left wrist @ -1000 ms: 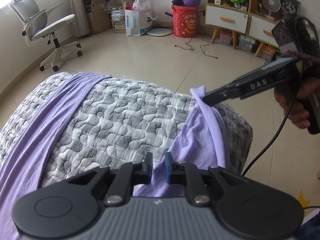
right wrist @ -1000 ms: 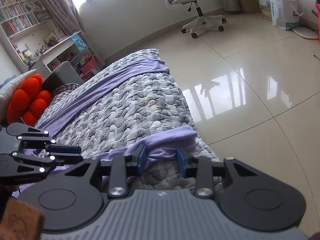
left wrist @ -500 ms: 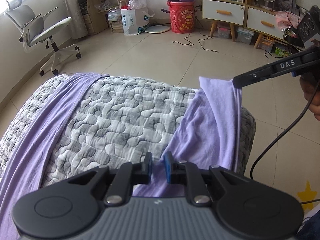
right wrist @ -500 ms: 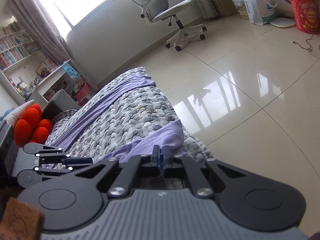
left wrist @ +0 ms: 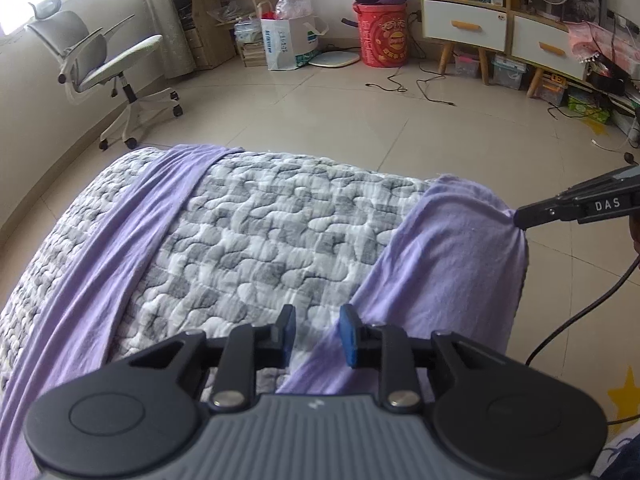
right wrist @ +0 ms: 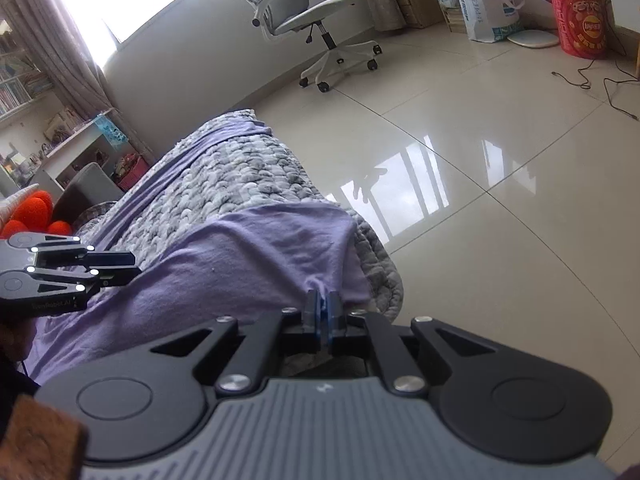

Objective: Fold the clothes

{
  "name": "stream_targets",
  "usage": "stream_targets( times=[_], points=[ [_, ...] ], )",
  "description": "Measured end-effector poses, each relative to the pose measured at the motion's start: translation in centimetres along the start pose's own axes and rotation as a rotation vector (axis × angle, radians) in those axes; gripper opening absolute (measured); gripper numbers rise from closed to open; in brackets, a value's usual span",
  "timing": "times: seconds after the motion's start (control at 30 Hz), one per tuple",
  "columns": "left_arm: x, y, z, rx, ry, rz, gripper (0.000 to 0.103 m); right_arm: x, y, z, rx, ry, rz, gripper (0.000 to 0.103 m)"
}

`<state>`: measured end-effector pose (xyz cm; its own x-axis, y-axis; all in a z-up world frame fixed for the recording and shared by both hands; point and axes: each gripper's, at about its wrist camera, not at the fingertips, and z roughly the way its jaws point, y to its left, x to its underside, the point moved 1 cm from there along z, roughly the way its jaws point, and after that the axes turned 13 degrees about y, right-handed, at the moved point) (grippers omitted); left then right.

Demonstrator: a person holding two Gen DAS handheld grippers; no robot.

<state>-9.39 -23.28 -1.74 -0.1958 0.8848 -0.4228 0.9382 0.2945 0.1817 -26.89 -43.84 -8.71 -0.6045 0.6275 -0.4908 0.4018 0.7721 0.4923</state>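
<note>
We see the lavender garment [left wrist: 452, 256] draped over the quilted bed [left wrist: 260, 232], its length running near to far; right gripper [right wrist: 321, 300] pinches its far-right edge, jaws loosening; left gripper [left wrist: 316, 330] jaws parting over cloth; office chair [left wrist: 108, 68] stands far left.

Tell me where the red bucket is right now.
The red bucket stands on the floor by the far wall in the left wrist view, between a white paper bag and the white cabinet.

Quilted bed [left wrist: 256, 240] under lilac garment [left wrist: 452, 264]
</note>
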Motion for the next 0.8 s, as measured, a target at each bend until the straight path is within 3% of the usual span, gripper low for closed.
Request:
stream_targets(
  times=[0.13,0.23,0.3,0.47,0.53,0.67,0.73,0.77,0.8],
  points=[
    [1.7,3.3,-3.5,-0.037,-0.088,-0.152,0.027,-0.7,-0.9,-0.6,-0.028,-0.028,0.033,0.014],
    [4.5,6.8,-7.0,-0.058,-0.180,-0.332,0.031,-1.6,-2.3,-0.4,-0.061,-0.028,0.080,0.014],
    [6.7,8.9,-8.7,-0.091,-0.200,-0.444,0.031,-2.3,-3.4,0.0,-0.092,-0.016,0.112,0.014],
    [13.7,12.4,-12.4,-0.225,-0.161,-0.672,0.032,-2.7,-4.3,2.1,-0.195,0.068,0.179,0.018],
    [17.4,13.1,-14.3,-0.288,-0.134,-0.765,0.034,-2.4,-3.7,2.4,-0.191,0.078,0.165,0.024],
    [26.8,13.6,-18.2,-0.370,-0.109,-1.035,0.038,-2.1,-2.7,2.1,-0.160,0.077,0.108,0.024],
    [31.0,12.9,-19.4,-0.410,-0.095,-1.152,0.038,-2.1,-2.1,1.8,-0.127,0.068,0.063,0.019],
    [32.7,12.1,-19.7,-0.431,-0.088,-1.194,0.038,-2.1,-1.7,1.6,-0.105,0.059,0.048,0.007],
    [34.1,11.5,-19.9,-0.444,-0.084,-1.231,0.038,-2.2,-1.4,1.4,-0.079,0.048,0.042,0.005]
  ],
)
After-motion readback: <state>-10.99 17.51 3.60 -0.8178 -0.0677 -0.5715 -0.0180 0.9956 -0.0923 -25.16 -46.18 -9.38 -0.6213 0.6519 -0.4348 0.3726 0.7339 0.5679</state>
